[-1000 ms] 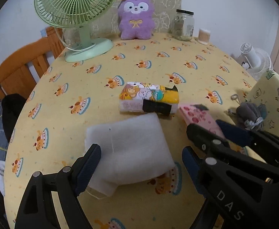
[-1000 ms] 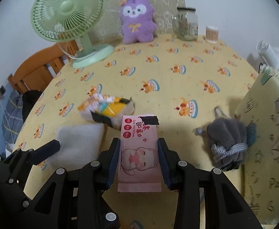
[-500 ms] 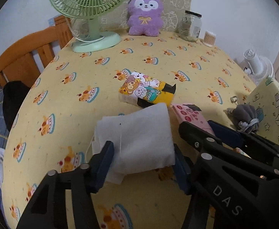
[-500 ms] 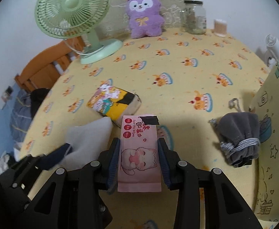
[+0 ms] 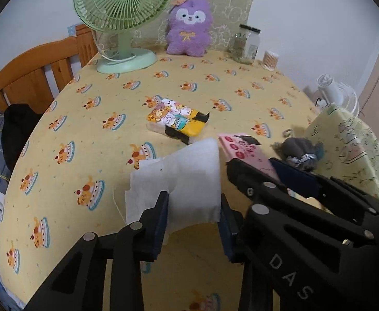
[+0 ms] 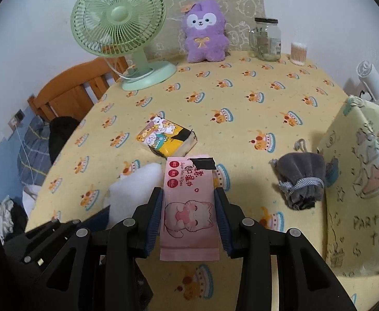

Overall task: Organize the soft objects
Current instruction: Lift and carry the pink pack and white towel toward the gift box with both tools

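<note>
My left gripper [image 5: 193,207] is closing on a folded white cloth [image 5: 189,173]; both pads press its sides, and it hangs lifted off the table with loose layers spilling left. My right gripper [image 6: 188,207] is shut on a pink wet-wipes pack [image 6: 188,194] with a cat picture, held above the yellow cloth. The same pack [image 5: 246,153] shows at the right of the left wrist view, and the white cloth [image 6: 135,189] at the left of the right wrist view. A cartoon tissue pack [image 5: 177,120] lies mid-table. A grey drawstring pouch [image 6: 299,178] lies to the right.
A yellow storage bag [image 6: 363,194] stands at the right edge of the table. At the back stand a green fan [image 5: 123,20], a purple plush toy [image 5: 189,28], a glass jar [image 5: 246,44] and a cotton-swab tub [image 5: 270,60]. A wooden bed frame [image 5: 33,77] lies left.
The left jaws have closed onto the white cloth and lifted it, bunching its layers. Both grippers rose off the table; the pink pack stayed gripped in the right one.
</note>
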The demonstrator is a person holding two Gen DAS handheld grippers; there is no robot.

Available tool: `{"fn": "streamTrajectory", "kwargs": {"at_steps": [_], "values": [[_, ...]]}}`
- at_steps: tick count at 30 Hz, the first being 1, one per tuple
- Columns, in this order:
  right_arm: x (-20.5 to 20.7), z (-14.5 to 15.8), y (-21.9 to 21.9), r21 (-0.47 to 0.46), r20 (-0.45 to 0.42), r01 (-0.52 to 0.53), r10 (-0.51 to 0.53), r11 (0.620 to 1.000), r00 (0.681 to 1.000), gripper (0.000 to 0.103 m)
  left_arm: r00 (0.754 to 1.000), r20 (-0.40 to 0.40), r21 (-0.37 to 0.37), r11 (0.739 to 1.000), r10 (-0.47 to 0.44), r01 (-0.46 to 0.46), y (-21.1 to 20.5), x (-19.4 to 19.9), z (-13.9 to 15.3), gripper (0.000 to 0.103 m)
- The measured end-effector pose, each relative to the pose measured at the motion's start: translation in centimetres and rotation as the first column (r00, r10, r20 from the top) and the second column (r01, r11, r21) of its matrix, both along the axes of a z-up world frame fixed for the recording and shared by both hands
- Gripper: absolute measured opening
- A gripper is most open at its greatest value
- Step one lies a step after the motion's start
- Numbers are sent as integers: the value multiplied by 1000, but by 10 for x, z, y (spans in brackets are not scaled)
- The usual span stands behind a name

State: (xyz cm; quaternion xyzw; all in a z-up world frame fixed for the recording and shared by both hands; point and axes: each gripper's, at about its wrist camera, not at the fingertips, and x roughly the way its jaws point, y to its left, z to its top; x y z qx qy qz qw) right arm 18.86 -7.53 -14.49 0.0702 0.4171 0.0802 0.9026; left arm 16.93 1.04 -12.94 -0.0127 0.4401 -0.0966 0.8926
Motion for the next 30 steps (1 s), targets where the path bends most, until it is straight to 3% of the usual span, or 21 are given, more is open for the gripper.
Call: {"fn": "streamTrajectory", "kwargs": {"at_steps": [11, 30], "values": [[-29, 32, -10, -32, 33, -13, 14, 999, 999, 43, 994, 101, 18, 999, -45, 44, -18, -30, 33, 33], [-78, 103, -39, -88, 173, 85, -69, 992, 982, 43, 964, 243, 35, 994, -106, 101, -47, -65, 96, 33]]}}
